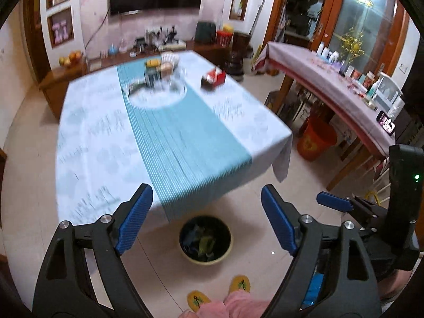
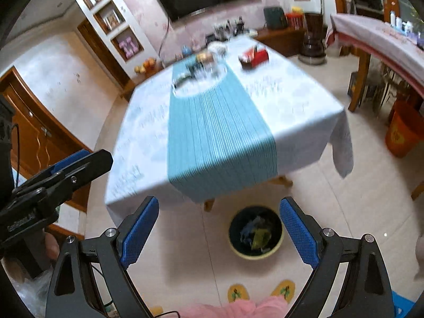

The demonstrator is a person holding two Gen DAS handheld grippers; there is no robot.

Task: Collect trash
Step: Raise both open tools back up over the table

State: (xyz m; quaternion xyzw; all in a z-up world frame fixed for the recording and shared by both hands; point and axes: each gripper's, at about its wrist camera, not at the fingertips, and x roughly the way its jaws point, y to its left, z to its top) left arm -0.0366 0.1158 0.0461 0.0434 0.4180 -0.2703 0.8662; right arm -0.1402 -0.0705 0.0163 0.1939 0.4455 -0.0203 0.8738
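The left gripper (image 1: 206, 220) and the right gripper (image 2: 218, 234), each with blue ribbed pads on black arms, are spread wide and empty, touching nothing, both held above the floor just off the near edge of the table. The round dark trash bin with a pale rim (image 2: 255, 234) stands on the tiled floor below that near edge and already holds crumpled scraps, so the step in hand appears to be the interval after a drop. The white tablecloth with a teal striped runner (image 2: 220, 127) shows no loose scraps toward its near edge; the next move calls for locating any remaining trash among the blurred items near the far edge (image 1: 159, 76).
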